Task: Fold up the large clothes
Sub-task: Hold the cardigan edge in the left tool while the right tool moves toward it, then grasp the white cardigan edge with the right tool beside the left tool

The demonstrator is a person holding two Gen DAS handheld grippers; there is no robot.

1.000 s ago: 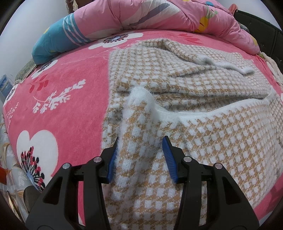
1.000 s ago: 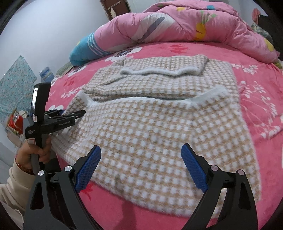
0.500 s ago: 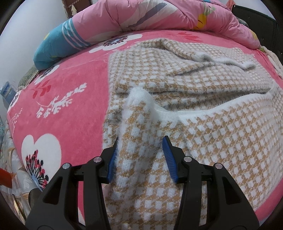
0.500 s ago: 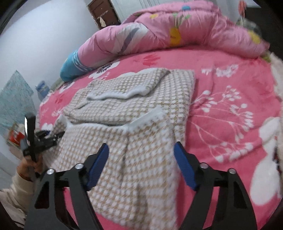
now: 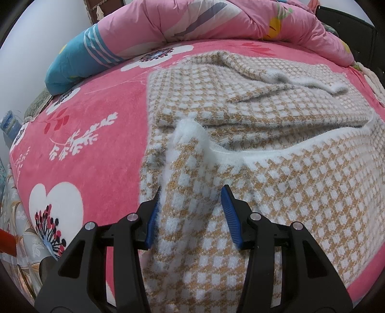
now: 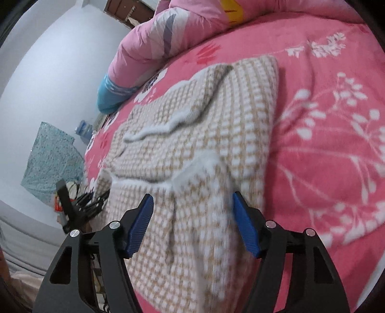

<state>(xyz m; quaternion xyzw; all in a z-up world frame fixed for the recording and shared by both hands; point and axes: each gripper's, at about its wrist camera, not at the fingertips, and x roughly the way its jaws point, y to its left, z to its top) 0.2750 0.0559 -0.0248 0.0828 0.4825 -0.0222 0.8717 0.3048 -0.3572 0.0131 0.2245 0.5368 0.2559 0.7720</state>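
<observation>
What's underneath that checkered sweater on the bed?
The checkered sweater lies on a pink flowered blanket, which shows all around it. Its near part is folded over its own fabric; anything else beneath is covered.

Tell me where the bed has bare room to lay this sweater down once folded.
Bare pink blanket lies left of the sweater, bordered by the rolled quilt at the back and the bed's near edge. More bare blanket shows right of the sweater in the right wrist view. The middle is crowded: sweater under both open tongs.

Sweater [image 5: 276,197] on bed [image 5: 96,134], quilt [image 5: 192,21] behind.
</observation>
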